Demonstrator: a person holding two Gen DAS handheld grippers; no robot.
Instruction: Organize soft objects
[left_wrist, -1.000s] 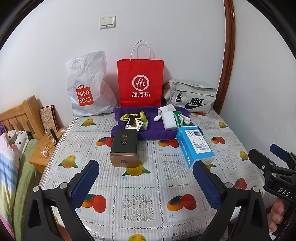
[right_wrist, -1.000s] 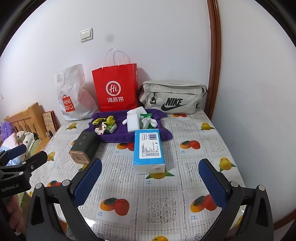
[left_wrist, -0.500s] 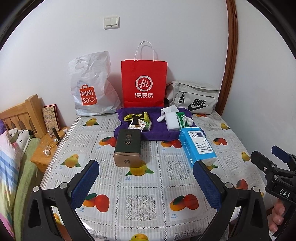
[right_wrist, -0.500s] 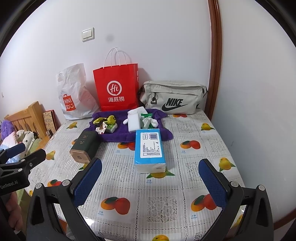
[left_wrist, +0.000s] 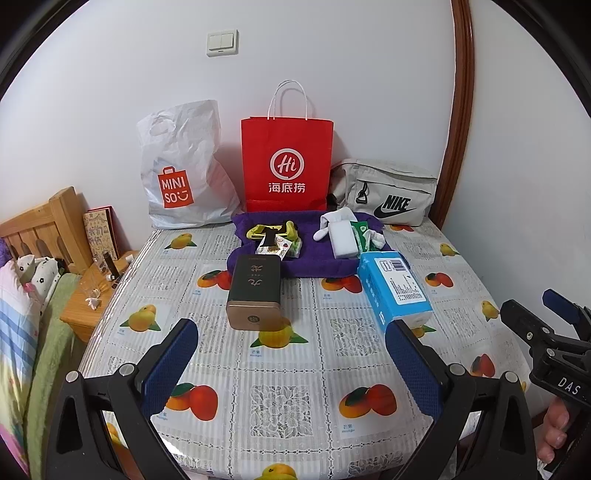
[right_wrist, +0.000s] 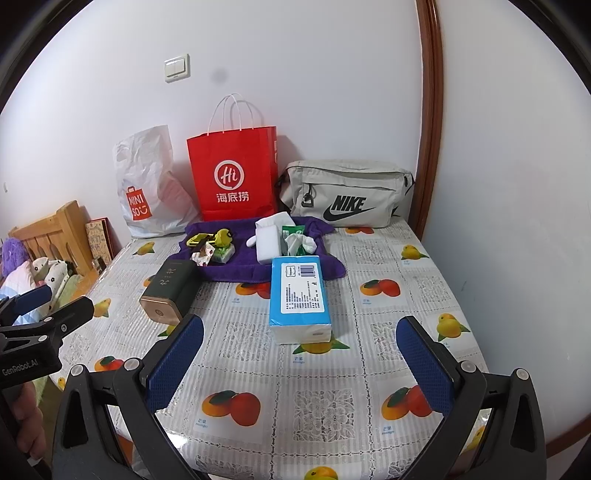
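Note:
A purple towel (left_wrist: 314, 258) (right_wrist: 243, 258) lies at the back of the table, with a white sponge (left_wrist: 341, 240) (right_wrist: 269, 242), a white sock (left_wrist: 332, 221), a green tissue pack (right_wrist: 295, 240) and small yellow-green items (left_wrist: 275, 230) (right_wrist: 218, 238) on it. A blue tissue pack (left_wrist: 393, 290) (right_wrist: 299, 295) and a dark tin box (left_wrist: 255, 291) (right_wrist: 170, 288) lie in front of it. My left gripper (left_wrist: 291, 354) and right gripper (right_wrist: 299, 354) are open and empty, over the table's near part.
A Miniso plastic bag (left_wrist: 181, 173), a red paper bag (left_wrist: 286, 166) and a grey Nike bag (left_wrist: 388, 192) stand against the back wall. A bed and wooden nightstand (left_wrist: 92, 299) are left of the fruit-print table (left_wrist: 288, 398). The wall is close on the right.
Both grippers have pulled back and risen slightly, so the scene sits a little lower and farther in both views. Nothing on the table has moved.

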